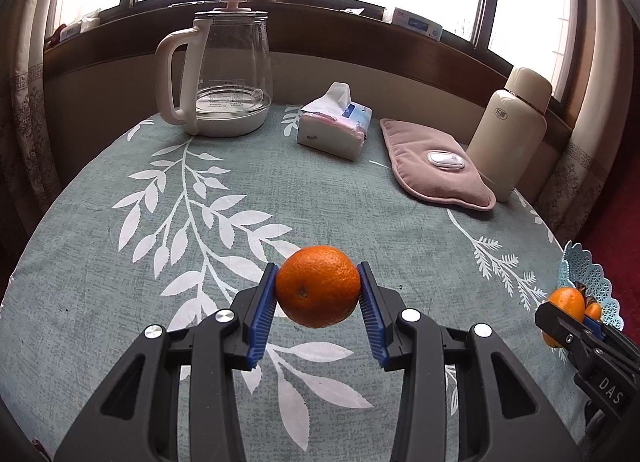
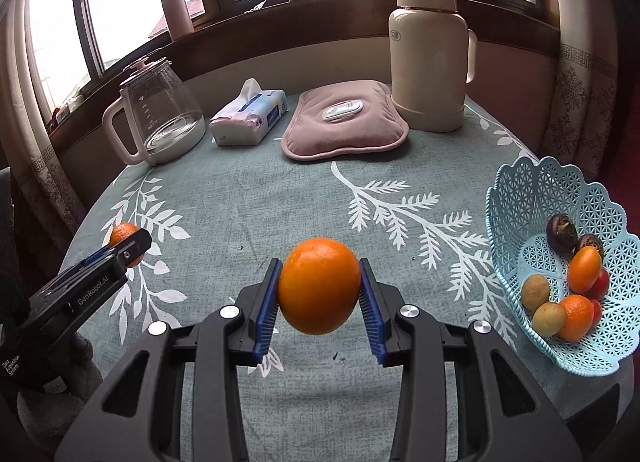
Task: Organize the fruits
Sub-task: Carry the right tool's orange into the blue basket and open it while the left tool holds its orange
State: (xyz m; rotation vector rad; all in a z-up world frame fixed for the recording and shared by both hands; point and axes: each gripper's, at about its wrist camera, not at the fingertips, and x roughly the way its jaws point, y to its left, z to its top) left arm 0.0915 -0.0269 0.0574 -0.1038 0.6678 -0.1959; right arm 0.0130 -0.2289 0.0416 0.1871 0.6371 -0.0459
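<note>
My left gripper point(image 1: 318, 294) is shut on a rough-skinned orange point(image 1: 318, 286), held above the green tablecloth. My right gripper point(image 2: 319, 290) is shut on a smoother orange point(image 2: 319, 286), also lifted off the table. In the right wrist view the left gripper point(image 2: 132, 244) shows at the left edge with its orange point(image 2: 122, 232). In the left wrist view the right gripper point(image 1: 576, 316) and its orange point(image 1: 564, 302) show at the right edge. A light blue lattice basket point(image 2: 520, 198) at the table's right edge holds several small fruits.
At the back of the round table point(image 1: 100, 222) stand a glass kettle point(image 1: 224, 74), a tissue pack point(image 1: 336, 122), a pink heating pad point(image 1: 432, 162) and a cream thermos point(image 1: 508, 130). A window sill runs behind them.
</note>
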